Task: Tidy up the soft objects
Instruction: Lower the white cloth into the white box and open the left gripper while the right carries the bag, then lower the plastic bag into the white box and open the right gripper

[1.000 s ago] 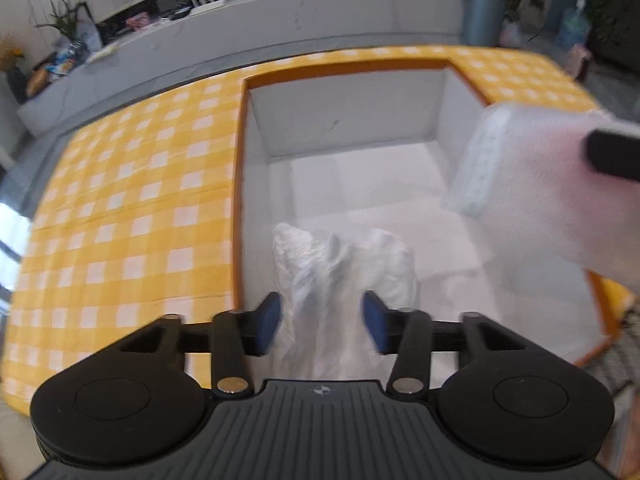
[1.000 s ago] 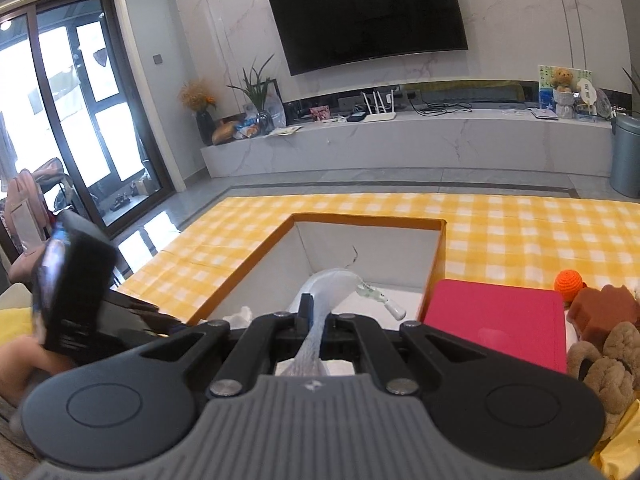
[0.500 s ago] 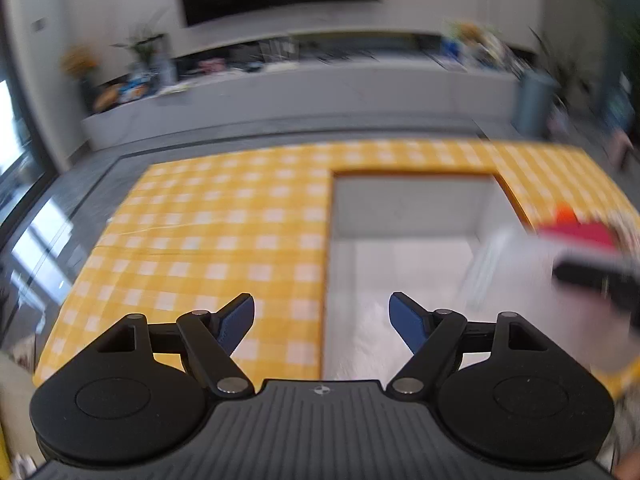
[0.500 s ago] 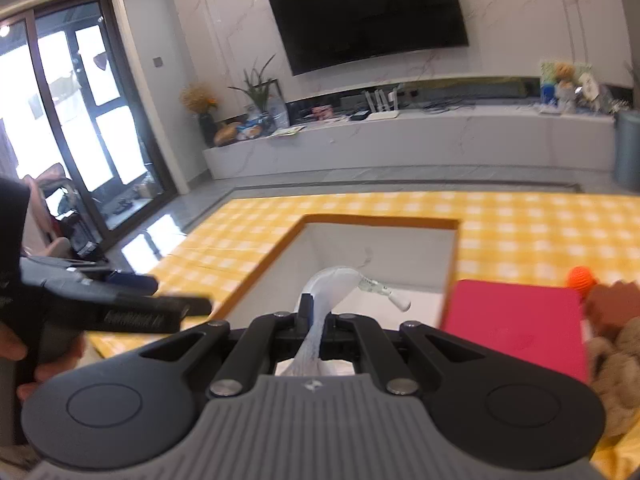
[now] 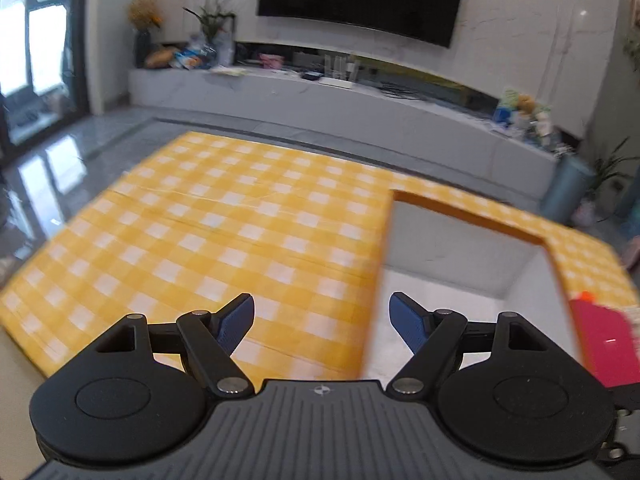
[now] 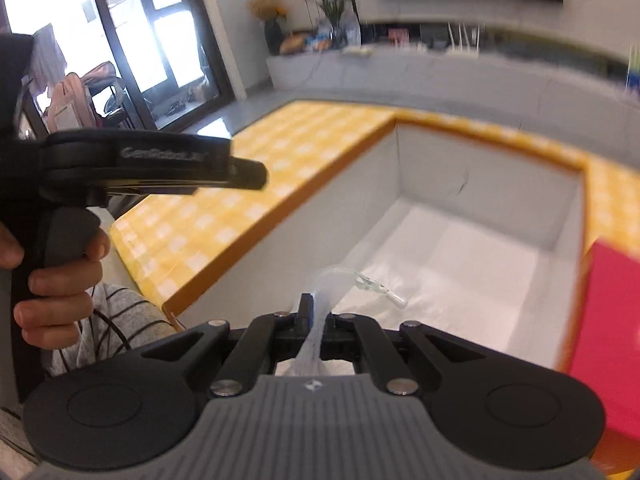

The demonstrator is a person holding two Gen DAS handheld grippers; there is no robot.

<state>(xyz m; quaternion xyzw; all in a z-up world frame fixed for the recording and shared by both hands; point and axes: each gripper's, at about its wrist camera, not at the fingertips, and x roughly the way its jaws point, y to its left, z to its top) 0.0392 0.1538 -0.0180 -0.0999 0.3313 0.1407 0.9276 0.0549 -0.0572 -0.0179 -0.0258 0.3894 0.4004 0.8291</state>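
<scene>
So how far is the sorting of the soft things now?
Partly done, it seems. White soft material already lies in the open white box. The right gripper is shut on a translucent plastic bag above the box. The left gripper is open, holding nothing, over the yellow checked tablecloth. A red flat object waits outside.

Left tool now wide, off bag

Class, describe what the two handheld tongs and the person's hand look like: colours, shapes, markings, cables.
Both tongs, left and right, have black scissor-like linkage arms with silver pivot pins, round black discs either side, and a ribbed grey body with a small emblem. The finger pads are blue. From the right wrist, the left tool shows a grey pistol handle, pale lettering, a thin black cable, and a bare hand.
</scene>
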